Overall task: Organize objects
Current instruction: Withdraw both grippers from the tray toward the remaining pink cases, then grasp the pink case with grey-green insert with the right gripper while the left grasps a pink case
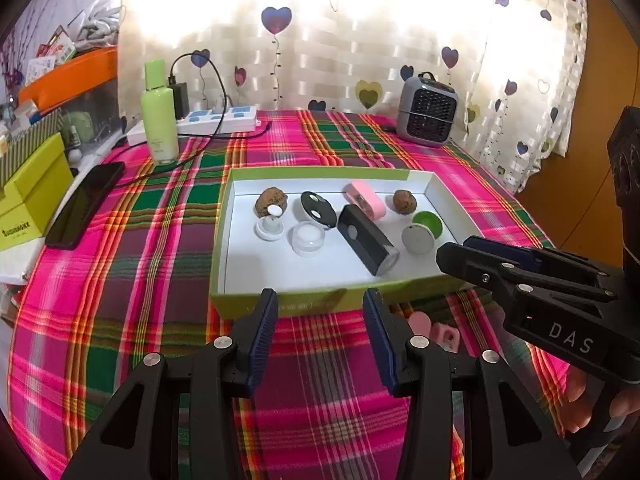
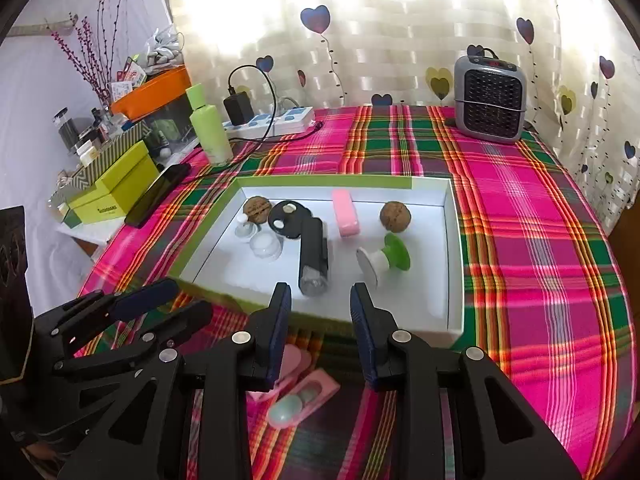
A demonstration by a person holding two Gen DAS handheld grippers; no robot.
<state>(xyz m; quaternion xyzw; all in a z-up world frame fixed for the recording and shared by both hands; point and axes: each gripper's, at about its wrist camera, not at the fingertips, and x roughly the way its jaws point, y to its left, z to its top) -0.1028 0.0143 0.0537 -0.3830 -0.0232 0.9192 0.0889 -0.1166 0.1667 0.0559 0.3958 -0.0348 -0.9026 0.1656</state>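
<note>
Both grippers' fingers apart, empty, pink case [image 2: 298, 398] (open) below; tray [image 2: 456, 264], green bottle [image 2: 210, 128], heater [image 2: 490, 100] beyond

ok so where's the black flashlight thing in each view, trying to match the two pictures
Left wrist view: the black flashlight lies right of centre in the white tray, lens end toward the camera, angled down-right.
Right wrist view: the same flashlight lies mid-tray, just above the gap between this gripper's jaws, lens end nearest.
Shared landmark: the pink case just behind it.
</note>
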